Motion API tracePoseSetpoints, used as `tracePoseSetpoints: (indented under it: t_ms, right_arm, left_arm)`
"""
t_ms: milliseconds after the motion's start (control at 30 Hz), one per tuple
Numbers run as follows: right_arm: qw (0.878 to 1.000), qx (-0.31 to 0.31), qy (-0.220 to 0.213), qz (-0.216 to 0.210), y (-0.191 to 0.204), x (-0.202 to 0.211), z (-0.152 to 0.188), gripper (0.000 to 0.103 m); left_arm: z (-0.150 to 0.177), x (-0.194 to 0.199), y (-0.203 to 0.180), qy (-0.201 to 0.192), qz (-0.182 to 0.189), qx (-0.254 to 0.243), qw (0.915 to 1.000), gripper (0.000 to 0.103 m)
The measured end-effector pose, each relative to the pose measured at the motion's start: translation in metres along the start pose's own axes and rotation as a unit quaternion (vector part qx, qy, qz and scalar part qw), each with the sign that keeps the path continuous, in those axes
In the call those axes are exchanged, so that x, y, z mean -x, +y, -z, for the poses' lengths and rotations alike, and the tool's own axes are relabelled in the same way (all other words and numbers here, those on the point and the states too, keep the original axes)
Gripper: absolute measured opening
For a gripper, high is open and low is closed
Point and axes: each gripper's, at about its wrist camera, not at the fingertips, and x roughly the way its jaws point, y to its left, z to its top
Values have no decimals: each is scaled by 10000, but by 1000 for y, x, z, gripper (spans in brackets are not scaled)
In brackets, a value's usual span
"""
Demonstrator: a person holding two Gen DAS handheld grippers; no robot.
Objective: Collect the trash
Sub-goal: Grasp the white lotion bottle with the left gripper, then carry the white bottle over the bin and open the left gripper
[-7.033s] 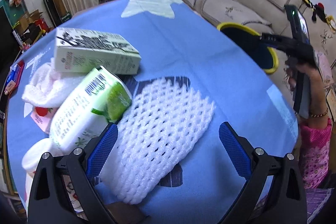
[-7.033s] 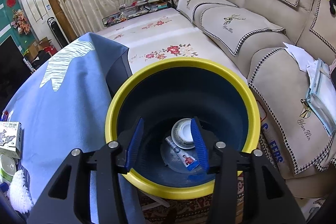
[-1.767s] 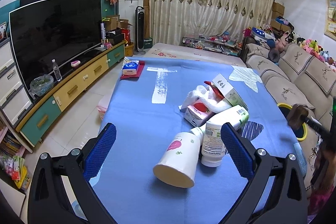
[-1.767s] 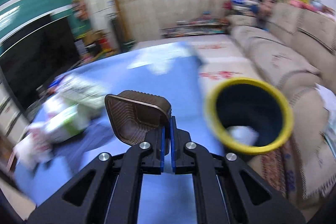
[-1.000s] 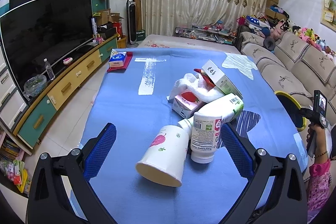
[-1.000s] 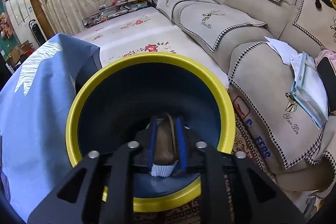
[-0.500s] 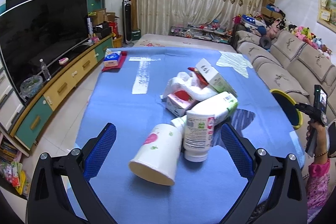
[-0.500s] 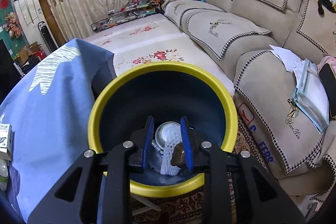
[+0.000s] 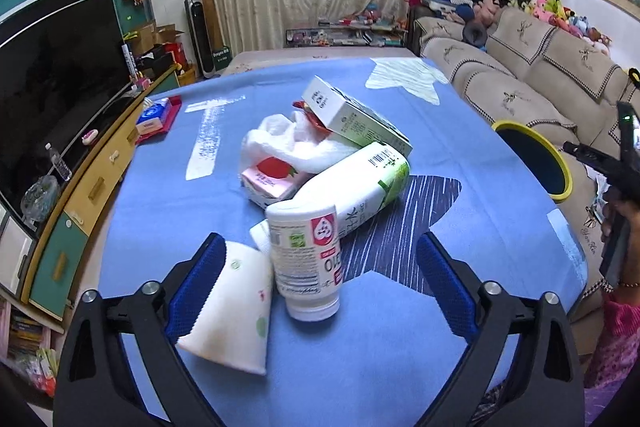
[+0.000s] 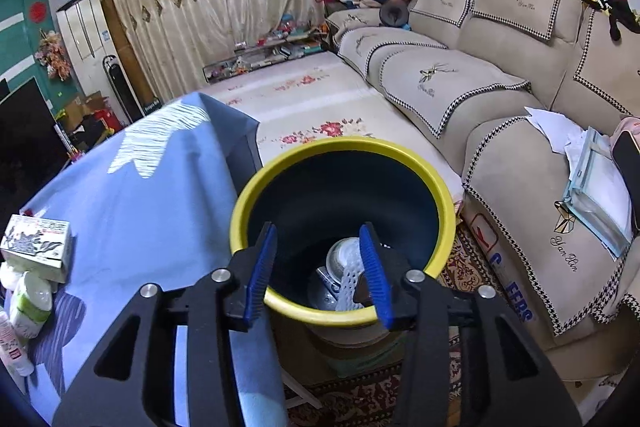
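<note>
On the table we count one paper cup, two white bottles, two cartons, perhaps one crumpled bag, and one bin.

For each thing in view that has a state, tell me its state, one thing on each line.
Left gripper: open, jaws just narrowed a little, astride the paper cup and white bottle.
Right gripper: open, jaws just opening, nothing between them, above the bin.
Bin: uncovered, trash at its bottom.
Paper cup: on its side.
White bottle: lying down, capped.
Green carton: tilted on the pile.
</note>
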Motion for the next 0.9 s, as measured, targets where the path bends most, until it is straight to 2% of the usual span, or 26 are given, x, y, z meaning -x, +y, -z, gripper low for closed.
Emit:
tracePoseSetpoints:
  t_ms: [233,433,567,900]
  right_arm:
    - [9999,-32,-106,-127,1,14,1,45]
    - [9998,-84,-11,-185,-1,10,4,45]
    - [9998,-97,31,-189,-1,6,6,45]
    - [9997,-110,20,-227,0,8,8,45]
  left_arm:
    - [-10,-30,-1,212,-128,-29,9997,79]
    - [-12,-53,1,458,-157,9,9988,63]
    - [-11,-60,2,512,-98,58,9986,49]
    - [-13,-43,-10,303,105,-52,9995,48]
